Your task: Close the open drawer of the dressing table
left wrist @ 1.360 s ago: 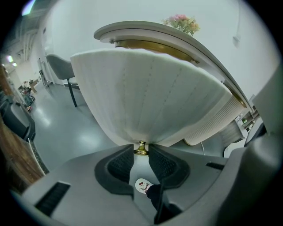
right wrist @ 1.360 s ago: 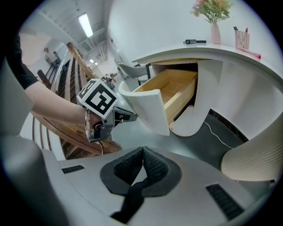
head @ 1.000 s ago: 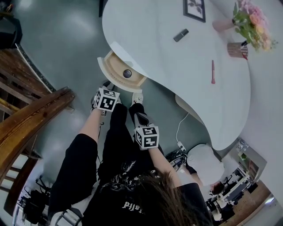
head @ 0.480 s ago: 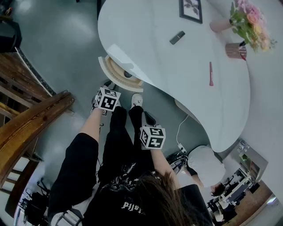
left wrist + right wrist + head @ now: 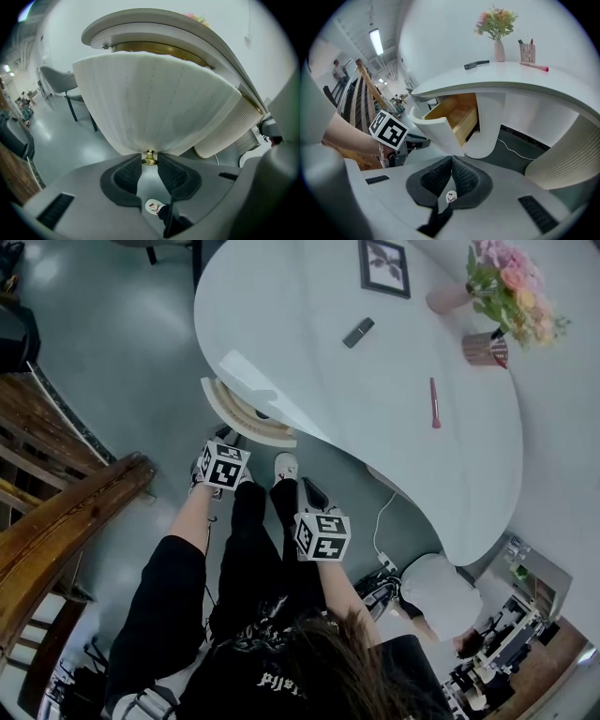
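Observation:
The white dressing table [image 5: 394, 427] has a curved drawer [image 5: 246, 415] that stands a little way out under its left end. In the left gripper view the ribbed white drawer front [image 5: 150, 108] fills the frame, and its small brass knob [image 5: 149, 158] sits between the pads of my left gripper [image 5: 149, 162], which is shut on it. That gripper's marker cube [image 5: 223, 465] shows just below the drawer. My right gripper [image 5: 451, 161] is shut with nothing in it. It hangs back from the table over the person's legs [image 5: 309, 495] and looks at the drawer's wooden inside [image 5: 457, 115].
On the table top lie a picture frame [image 5: 384, 266], a dark small case [image 5: 357, 332], a pink pen [image 5: 434, 401], a pen cup [image 5: 485, 348] and a vase of flowers [image 5: 506, 282]. A wooden stair rail [image 5: 66, 521] runs at left. A white cable [image 5: 382, 512] trails on the floor.
The drawer has slid further in under the table top, with the left gripper following it. The dark round thing inside is now hidden. The right gripper has drifted slightly right.

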Available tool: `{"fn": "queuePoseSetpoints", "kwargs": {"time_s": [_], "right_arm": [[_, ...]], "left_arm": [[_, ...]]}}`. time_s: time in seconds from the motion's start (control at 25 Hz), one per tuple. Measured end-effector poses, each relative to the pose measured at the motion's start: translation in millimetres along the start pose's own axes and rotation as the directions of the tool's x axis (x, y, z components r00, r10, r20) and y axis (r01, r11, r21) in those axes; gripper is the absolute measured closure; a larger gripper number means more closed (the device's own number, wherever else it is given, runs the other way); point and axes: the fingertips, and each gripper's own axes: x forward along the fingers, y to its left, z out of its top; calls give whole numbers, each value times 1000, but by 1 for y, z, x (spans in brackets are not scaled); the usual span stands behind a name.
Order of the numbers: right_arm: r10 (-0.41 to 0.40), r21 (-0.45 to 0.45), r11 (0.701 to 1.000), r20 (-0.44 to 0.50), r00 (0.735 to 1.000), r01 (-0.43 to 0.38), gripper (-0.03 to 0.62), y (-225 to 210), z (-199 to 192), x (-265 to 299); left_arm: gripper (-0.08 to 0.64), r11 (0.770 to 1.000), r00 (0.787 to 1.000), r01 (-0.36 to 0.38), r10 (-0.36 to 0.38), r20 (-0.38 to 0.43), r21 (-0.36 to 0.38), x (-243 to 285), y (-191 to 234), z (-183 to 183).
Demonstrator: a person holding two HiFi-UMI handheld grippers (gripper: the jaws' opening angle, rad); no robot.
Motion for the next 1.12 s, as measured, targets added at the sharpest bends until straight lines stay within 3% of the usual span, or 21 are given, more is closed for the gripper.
{"fn": "queuePoseSetpoints", "kwargs": {"time_s": [0.28,1.12], "right_arm": [[18,-27,999,10,1000,-17,566,8,8,3],[33,-55,998,-34,999,-35,566,16,0,15]], "left_arm": [[443,999,1000,10,-8,26,-42,5,-1,12],[445,1000,999,7,-7,47,-7,20,-2,43]]}}
